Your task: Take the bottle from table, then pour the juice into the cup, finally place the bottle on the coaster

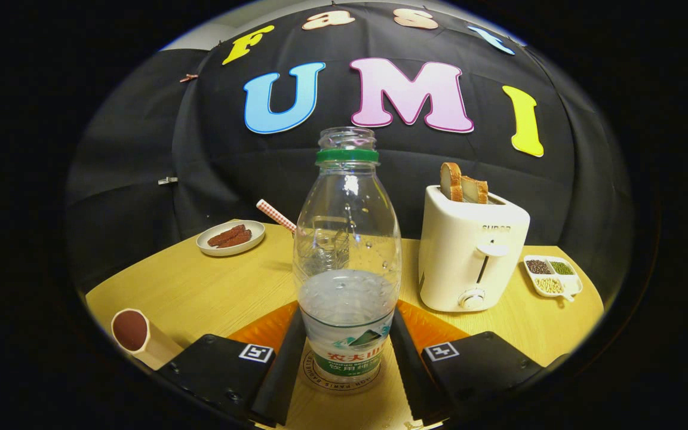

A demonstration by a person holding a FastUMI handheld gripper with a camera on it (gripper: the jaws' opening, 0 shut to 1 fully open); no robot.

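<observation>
A clear plastic bottle [347,251] with a green neck ring and no cap stands upright between my fingers, about a third full of clear liquid. Its base rests on a round wooden coaster [335,391] with a printed ring, which lies on an orange mat [269,328]. My gripper [347,315] is shut on the bottle's lower part, with one finger against each side at the label. Behind the bottle, seen partly through it, stands a glass cup [327,242] with a red-and-white checked straw [275,215].
A cream toaster [469,251] holding bread slices stands just right of the bottle. Further right is a small divided dish of beans [552,276]. A plate with brown pieces [230,237] sits at the back left. A cream cup with a brown inside [135,334] is left of my fingers.
</observation>
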